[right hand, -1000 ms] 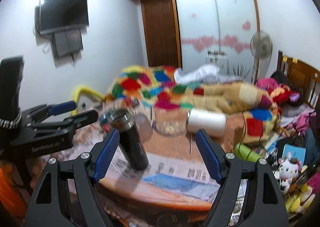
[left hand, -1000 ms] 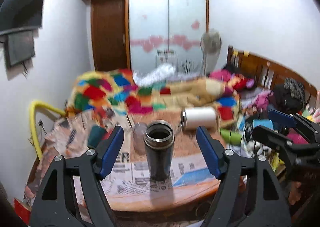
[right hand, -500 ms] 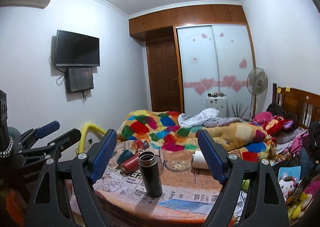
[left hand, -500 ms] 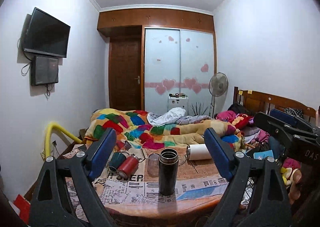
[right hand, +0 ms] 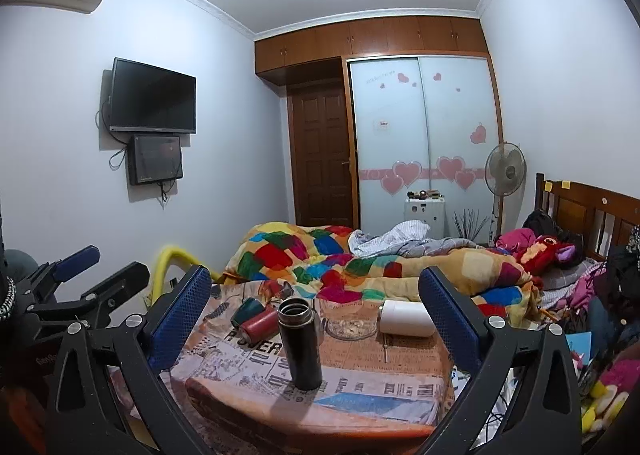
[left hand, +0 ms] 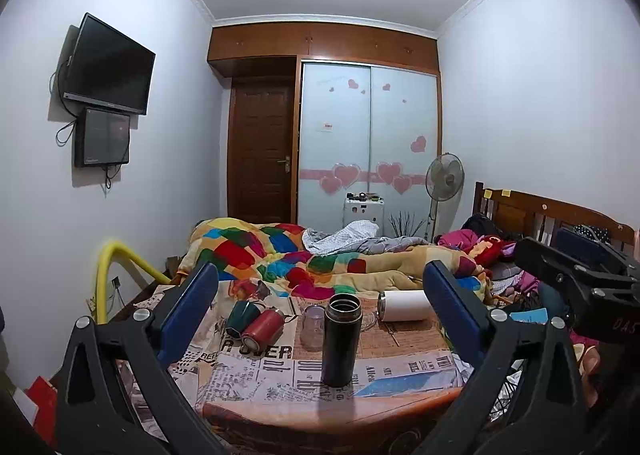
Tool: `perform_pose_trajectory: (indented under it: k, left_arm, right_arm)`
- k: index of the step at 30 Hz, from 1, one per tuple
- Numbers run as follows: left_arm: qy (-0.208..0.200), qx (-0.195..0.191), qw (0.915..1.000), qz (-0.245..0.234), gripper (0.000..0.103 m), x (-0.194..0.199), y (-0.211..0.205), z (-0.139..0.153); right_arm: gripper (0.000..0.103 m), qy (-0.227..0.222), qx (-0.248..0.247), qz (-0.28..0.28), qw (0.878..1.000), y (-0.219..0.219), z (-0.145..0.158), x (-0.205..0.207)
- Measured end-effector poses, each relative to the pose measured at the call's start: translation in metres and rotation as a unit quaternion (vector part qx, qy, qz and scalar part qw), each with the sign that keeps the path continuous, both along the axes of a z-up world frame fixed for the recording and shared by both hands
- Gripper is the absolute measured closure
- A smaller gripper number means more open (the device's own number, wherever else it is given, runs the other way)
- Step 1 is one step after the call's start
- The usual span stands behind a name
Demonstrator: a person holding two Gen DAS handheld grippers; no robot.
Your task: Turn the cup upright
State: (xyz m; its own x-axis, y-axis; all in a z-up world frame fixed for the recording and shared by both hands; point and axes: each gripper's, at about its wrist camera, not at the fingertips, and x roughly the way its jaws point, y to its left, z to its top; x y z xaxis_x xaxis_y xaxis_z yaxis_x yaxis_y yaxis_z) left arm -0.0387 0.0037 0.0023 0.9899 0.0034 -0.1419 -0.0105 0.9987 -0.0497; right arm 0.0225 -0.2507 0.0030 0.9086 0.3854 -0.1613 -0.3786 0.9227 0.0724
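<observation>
The black cup [left hand: 341, 339] stands up straight in the lower middle of the left wrist view, on the newspaper [left hand: 280, 369] that covers the table [left hand: 304, 413]. It is tall and dark, with a shiny metal ring at the top. Its mouth is open and faces up, and the inside looks dark — what is in it cannot be seen. In the right wrist view the same cup [right hand: 300, 343] sits a bit left of the middle of the frame.

Behind it, a little to the left in the left wrist view, is a small clear jar [left hand: 312, 325] standing up. Further left a red cup [left hand: 262, 329] and a green cup [left hand: 242, 315] lie on their sides, touching each other. To the right a white cup [left hand: 404, 305] also lies on its side. In the right wrist view a glass dish [right hand: 352, 321] sits behind the black cup, with some small pale bits in it.

The left gripper [left hand: 320, 319] has its two blue fingers [left hand: 188, 315] wide apart and holds nothing — the black cup shows in the gap but nothing touches it. The right gripper [right hand: 316, 323] is spread wide too, and it holds nothing.

A bed with a colourful blanket [left hand: 280, 251] fills the middle of both views behind the table.
</observation>
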Motion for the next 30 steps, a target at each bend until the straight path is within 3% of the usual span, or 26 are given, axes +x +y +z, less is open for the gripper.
perform_pose_trajectory:
  k: [30]
  left_arm:
    - [0.001, 0.001, 1.0, -0.006, 0.0, -0.0009, -0.0045, -0.0029]
  right_arm:
    - [0.0, 0.004, -0.004, 0.0, 1.0, 0.0006, -0.0026, -0.0035]
